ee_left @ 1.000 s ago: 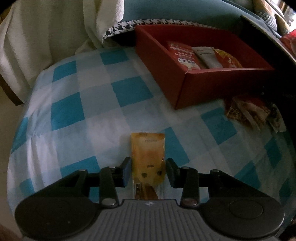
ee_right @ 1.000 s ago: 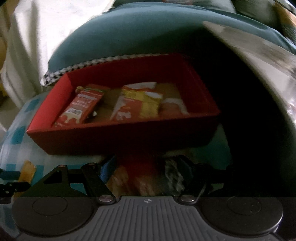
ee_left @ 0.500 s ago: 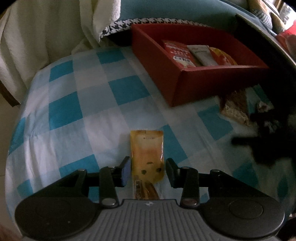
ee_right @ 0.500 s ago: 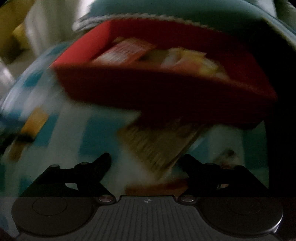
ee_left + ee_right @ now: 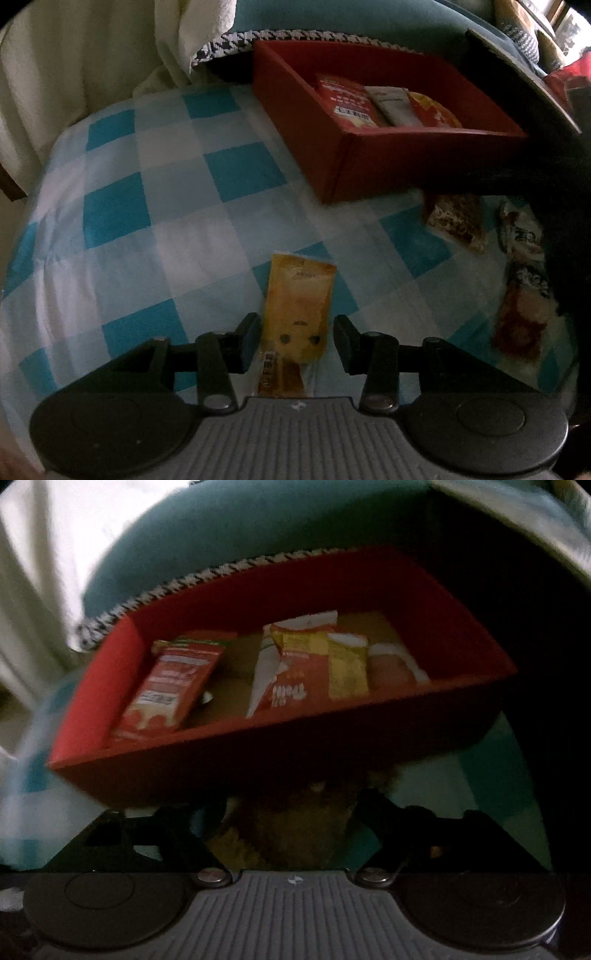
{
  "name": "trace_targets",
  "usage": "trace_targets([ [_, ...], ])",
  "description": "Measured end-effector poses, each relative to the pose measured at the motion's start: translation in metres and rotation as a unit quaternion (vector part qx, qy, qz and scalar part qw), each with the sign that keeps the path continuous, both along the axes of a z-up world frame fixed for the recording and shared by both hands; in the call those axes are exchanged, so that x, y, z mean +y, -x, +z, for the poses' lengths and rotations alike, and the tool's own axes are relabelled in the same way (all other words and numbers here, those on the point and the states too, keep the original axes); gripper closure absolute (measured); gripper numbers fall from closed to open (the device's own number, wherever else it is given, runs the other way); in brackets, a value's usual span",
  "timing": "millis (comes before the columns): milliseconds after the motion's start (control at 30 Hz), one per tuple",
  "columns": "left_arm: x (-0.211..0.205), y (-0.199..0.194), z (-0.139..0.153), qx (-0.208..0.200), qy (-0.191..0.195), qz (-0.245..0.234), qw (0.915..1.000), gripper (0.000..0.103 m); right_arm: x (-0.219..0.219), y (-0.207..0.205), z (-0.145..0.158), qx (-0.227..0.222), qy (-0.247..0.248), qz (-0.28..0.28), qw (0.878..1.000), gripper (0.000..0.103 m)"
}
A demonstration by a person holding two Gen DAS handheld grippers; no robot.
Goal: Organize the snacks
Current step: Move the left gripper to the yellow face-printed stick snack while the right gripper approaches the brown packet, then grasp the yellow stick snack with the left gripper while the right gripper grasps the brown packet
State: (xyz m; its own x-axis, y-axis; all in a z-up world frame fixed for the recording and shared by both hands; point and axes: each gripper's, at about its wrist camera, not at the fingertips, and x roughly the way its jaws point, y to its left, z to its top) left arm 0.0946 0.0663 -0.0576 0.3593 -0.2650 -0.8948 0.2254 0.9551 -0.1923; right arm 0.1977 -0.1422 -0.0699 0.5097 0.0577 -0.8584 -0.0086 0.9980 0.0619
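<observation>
Orange-yellow foil marks the snack packet (image 5: 297, 310) lying flat on the blue-and-white checked cloth (image 5: 166, 206), its near half between the fingers of the left gripper (image 5: 293, 341). Its long axis runs straight away from that gripper, in line with the fingers, so they would close across its narrow width. The left pad sits at the packet's edge, the right one stands clear of it; the fingers are not clamped, having eased open slightly just now, and the packet rests on the cloth.

To the right, in the left wrist view, three more packets lie loose: a brown speckled one (image 5: 456, 221) just in front of the box, a white printed one (image 5: 521, 232), and a red one (image 5: 521, 321) nearer. The right gripper (image 5: 291, 812) is nearer to these. Its fingers have just been spreading and stand wide open, with the brown speckled packet (image 5: 295, 823) in deep shadow between them; contact cannot be told.

Beyond sits the red cardboard box (image 5: 424, 166), holding what looks like four or five packets in the right wrist view: one red at the left, a leaning overlapped group in the middle, a pale one at the right. Behind it is a teal cushion (image 5: 351, 18) with houndstooth trim.
</observation>
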Motion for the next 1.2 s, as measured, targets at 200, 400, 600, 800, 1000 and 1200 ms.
trace_targets([
  [200,0.003,0.003,0.001,0.003,0.009,-0.001,1.0,0.065,0.007,0.016,-0.011,-0.004,0.053,0.033,0.998,0.007],
  [400,0.0,0.01,0.001,0.001,-0.002,-0.015,0.9999,0.065,-0.003,0.045,-0.001,0.025,0.042,0.06,0.997,0.019],
  [600,-0.003,0.017,0.001,0.005,-0.006,-0.02,0.9998,0.063,-0.004,0.077,0.009,0.048,0.029,0.074,0.996,0.045],
  [800,-0.007,0.015,0.0,0.007,-0.005,-0.023,0.9997,0.055,-0.016,0.046,0.029,-0.008,-0.031,-0.031,0.999,0.02],
  [1000,-0.007,0.016,-0.001,0.005,-0.002,-0.033,0.9994,0.053,0.015,0.006,-0.007,0.003,0.051,-0.026,0.998,0.0],
  [1200,-0.006,0.019,0.0,0.005,0.0,-0.036,0.9993,0.052,0.008,0.011,-0.002,0.029,0.058,0.036,0.997,0.001],
])
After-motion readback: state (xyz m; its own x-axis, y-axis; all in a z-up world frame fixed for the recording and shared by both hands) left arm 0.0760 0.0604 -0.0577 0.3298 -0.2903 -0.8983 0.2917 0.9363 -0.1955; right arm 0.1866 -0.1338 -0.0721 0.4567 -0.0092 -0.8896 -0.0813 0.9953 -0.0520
